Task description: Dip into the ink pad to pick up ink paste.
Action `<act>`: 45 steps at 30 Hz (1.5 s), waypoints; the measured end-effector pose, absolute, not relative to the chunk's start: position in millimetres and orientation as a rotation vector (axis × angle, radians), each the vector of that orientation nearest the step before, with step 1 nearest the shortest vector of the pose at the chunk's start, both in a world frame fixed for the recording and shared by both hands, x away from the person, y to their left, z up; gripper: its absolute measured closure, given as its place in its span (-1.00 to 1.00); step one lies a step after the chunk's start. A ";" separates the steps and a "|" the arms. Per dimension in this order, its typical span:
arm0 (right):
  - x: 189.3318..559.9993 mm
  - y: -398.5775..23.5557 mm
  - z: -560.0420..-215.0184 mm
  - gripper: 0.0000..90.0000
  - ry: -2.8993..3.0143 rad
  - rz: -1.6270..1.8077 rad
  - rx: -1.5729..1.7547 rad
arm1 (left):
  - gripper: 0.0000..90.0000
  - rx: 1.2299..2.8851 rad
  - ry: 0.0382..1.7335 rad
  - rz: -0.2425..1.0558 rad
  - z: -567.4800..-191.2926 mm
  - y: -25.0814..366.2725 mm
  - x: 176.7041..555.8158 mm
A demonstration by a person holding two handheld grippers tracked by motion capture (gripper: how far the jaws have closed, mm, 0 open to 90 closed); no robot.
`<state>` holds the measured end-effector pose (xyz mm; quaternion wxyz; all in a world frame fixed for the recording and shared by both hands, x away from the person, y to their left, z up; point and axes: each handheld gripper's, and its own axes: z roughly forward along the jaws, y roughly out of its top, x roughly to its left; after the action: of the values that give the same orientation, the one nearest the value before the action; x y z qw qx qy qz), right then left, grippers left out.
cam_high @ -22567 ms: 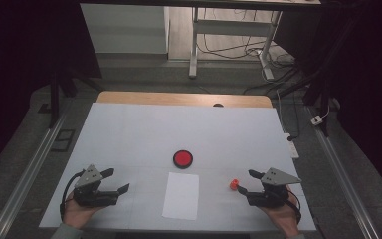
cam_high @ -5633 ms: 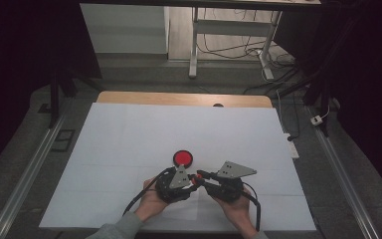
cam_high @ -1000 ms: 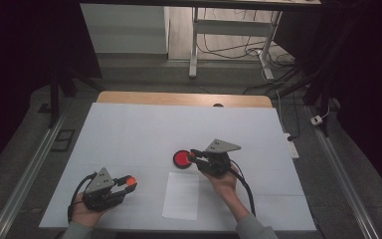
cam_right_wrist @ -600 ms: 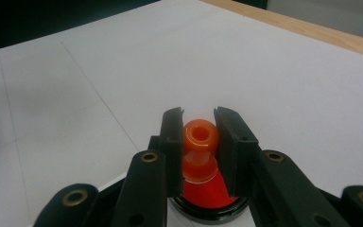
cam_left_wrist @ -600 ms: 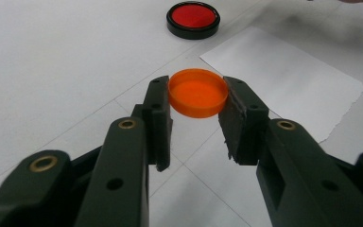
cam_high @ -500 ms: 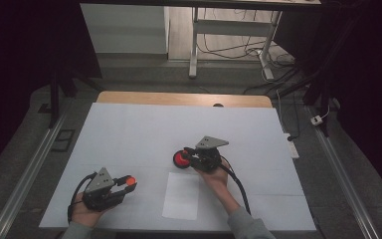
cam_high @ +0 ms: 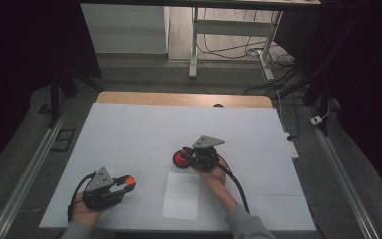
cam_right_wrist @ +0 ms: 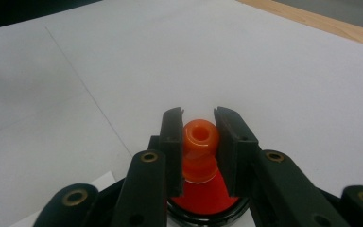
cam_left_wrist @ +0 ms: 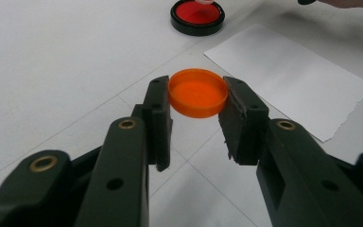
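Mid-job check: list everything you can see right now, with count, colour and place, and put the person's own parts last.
ink pad: 1, red in a black round case, mid-table, under the right tool.
stamp: 1, orange-red, upright, gripped by the right tool over the ink pad.
lid: 1, orange, round, gripped by the left tool above the table at front left.
paper sheet: 1, white, flat at front centre.
table: 1, white cover, wooden far edge.
power strip: 1, white, on the floor at the table's right.
left tool: 1, black, shut on the lid.
right tool: 1, black, shut on the stamp.
hands: 2, at the near edge.
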<state>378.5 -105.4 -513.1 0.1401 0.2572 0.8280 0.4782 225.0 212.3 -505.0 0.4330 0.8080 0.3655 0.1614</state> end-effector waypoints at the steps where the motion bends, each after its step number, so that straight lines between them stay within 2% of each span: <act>1: 379.3 -104.6 -513.6 0.61 2.391 1.375 0.742 | 0.44 2.014 0.912 0.401 -505.2 212.4 225.1; 26: 378.0 -96.5 -525.2 0.61 2.412 1.267 0.696 | 0.44 2.008 0.917 0.403 -505.0 214.8 224.8; 45: 375.2 -99.0 -531.1 0.62 2.377 1.306 0.699 | 0.44 1.994 0.915 0.411 -503.7 216.2 223.1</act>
<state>375.2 -99.0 -531.1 0.1693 0.2460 0.8364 0.4596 223.1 216.2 -503.7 0.4391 0.8026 0.3683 0.1655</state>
